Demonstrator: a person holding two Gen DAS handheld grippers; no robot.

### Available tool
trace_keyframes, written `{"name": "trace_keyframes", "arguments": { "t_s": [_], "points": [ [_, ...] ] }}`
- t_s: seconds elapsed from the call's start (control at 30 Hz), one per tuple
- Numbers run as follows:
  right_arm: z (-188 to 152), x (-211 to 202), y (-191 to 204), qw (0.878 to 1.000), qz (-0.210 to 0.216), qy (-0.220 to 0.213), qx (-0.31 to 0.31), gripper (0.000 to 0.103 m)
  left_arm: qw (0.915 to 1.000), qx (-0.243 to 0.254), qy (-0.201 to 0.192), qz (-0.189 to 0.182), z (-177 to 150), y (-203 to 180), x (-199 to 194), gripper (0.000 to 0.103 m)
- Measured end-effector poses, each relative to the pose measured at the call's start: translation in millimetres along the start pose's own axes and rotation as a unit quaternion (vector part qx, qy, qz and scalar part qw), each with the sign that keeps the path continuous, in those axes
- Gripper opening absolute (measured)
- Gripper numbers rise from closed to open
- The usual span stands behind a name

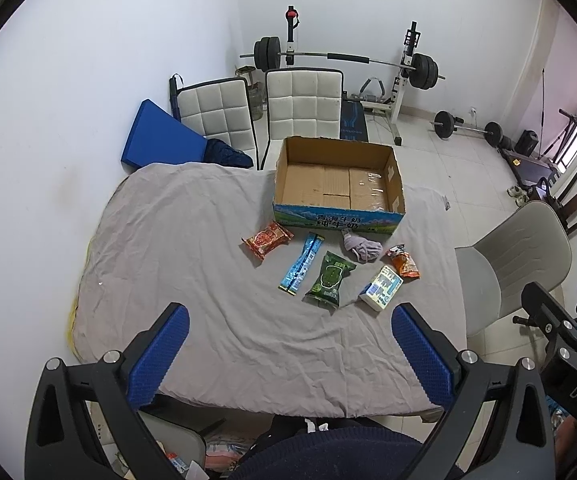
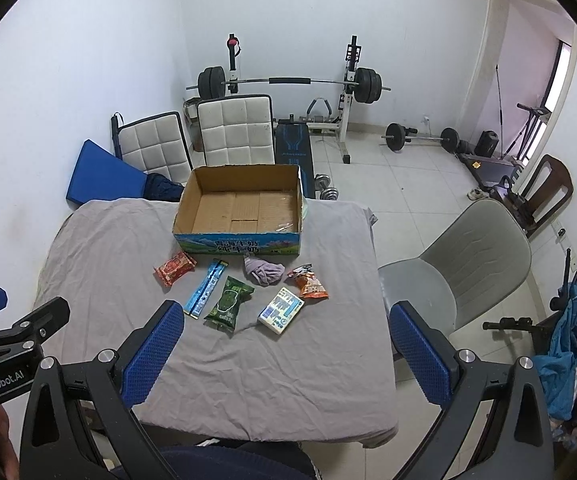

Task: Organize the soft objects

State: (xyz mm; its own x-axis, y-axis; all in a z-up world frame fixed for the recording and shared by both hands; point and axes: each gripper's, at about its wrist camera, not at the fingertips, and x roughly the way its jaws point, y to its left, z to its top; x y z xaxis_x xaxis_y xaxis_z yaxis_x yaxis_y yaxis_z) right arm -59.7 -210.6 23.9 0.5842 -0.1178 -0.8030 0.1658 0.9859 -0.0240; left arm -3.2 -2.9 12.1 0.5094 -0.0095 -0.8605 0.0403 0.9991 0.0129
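Note:
An open, empty cardboard box [image 1: 338, 178] [image 2: 240, 208] stands at the far side of a table under a grey cloth [image 1: 192, 264] [image 2: 128, 248]. In front of it lie a red snack pack [image 1: 267, 239] [image 2: 174, 267], a long blue sachet [image 1: 301, 264] [image 2: 206, 289], a green pack [image 1: 329, 277] [image 2: 228, 298], a crumpled purple cloth [image 1: 361, 246] [image 2: 263, 269], an orange pack [image 1: 404, 263] [image 2: 309, 282] and a white tissue pack [image 1: 382, 288] [image 2: 281, 309]. My left gripper [image 1: 288, 354] and my right gripper [image 2: 286, 350] are both open and empty, held above the table's near edge.
A grey chair [image 1: 516, 264] [image 2: 460, 264] stands right of the table. Two white padded chairs [image 1: 304, 102] [image 2: 234, 132] and a blue mat [image 1: 160, 136] are behind it. A barbell rack [image 1: 344, 60] and weights [image 2: 420, 134] are on the tiled floor beyond.

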Motion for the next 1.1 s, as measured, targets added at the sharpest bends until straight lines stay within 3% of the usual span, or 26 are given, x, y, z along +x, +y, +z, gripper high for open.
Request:
{"name": "trace_keyframes", "arguments": {
  "t_s": [0.5,0.77,0.97,1.1],
  "points": [
    [7.5,-0.5,1.2,1.0,-0.001,-0.01,0.0,0.103,1.0,-0.006,-0.007,0.002,7.0,4.8,1.2,0.103],
    [16.8,18.5,-0.5,1.0,0.014,0.002,0.012,0.103,0.9999,-0.007,-0.008,0.007,15.5,8.2,18.9,0.103],
    [29.0,94.1,-6.0,0.997,0.029,0.062,0.04,0.103,0.9993,-0.002,0.016,0.035,36.5,12.1,87.4,0.103],
    [27.1,183.4,-8.9,0.988,0.04,0.134,0.069,0.103,0.9964,0.01,0.074,0.039,44.1,12.5,161.1,0.103]
  ]
}}
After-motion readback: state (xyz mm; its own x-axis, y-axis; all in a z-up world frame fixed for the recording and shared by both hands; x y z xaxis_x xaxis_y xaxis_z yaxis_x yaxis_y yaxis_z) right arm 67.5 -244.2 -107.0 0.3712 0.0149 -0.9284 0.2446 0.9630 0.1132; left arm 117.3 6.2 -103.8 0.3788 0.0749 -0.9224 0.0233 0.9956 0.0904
